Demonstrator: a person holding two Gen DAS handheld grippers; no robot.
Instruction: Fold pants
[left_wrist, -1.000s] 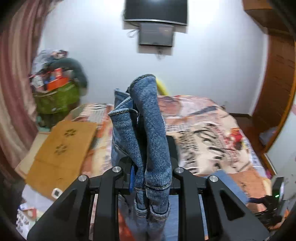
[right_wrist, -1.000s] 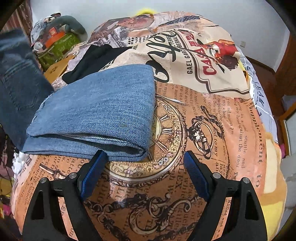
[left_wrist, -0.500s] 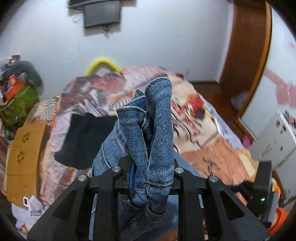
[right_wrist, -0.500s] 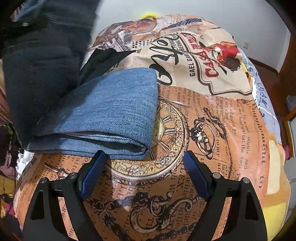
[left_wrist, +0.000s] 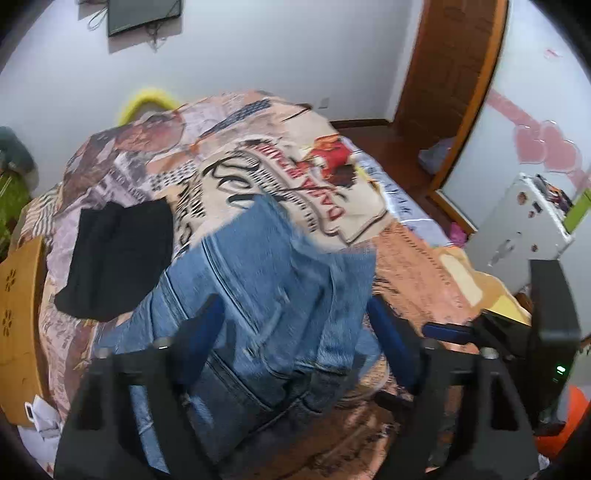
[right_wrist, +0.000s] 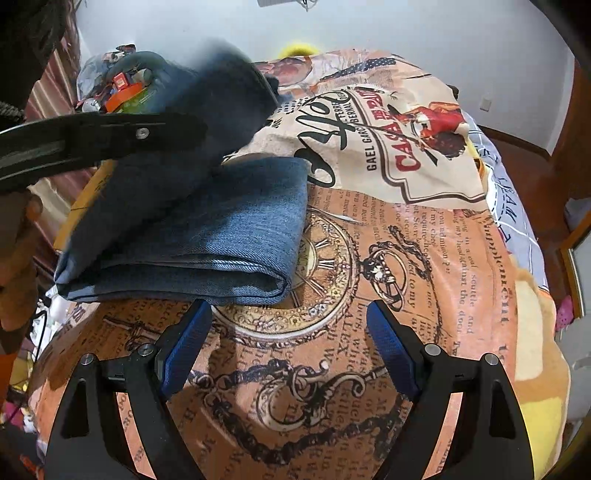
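Both of my grippers are wide open and hold nothing. Left gripper (left_wrist: 295, 325) has its two blue pads spread far apart, and the jeans (left_wrist: 266, 295) lie between them and below them, loose on the bed (left_wrist: 413, 266). Right gripper (right_wrist: 288, 332) is spread just as wide, with only the printed bed cover under the gap, right over a big clock picture.

From my left side the jeans look like a long blue shape. Their long way runs from near me — where I see a thick seam and some bunched cloth — up and away toward the far end of the bed. The far edge of the jeans lies across the cream part of the cover with the red letters. This picture is a bit blurry, so I cannot tell small things on the cloth.

From my right side the jeans (right_wrist: 207, 236) are a folded stack of layers. The rounded fold edge faces me, just past my left pad, close but not touching. The stack stretches from left to right here, and its right end stops at the clock picture. My left gripper (right_wrist: 99, 136) sits above the left part of the stack, dark and fuzzy.

A black cloth (left_wrist: 118, 258) lies flat on the bed, just left of the jeans.
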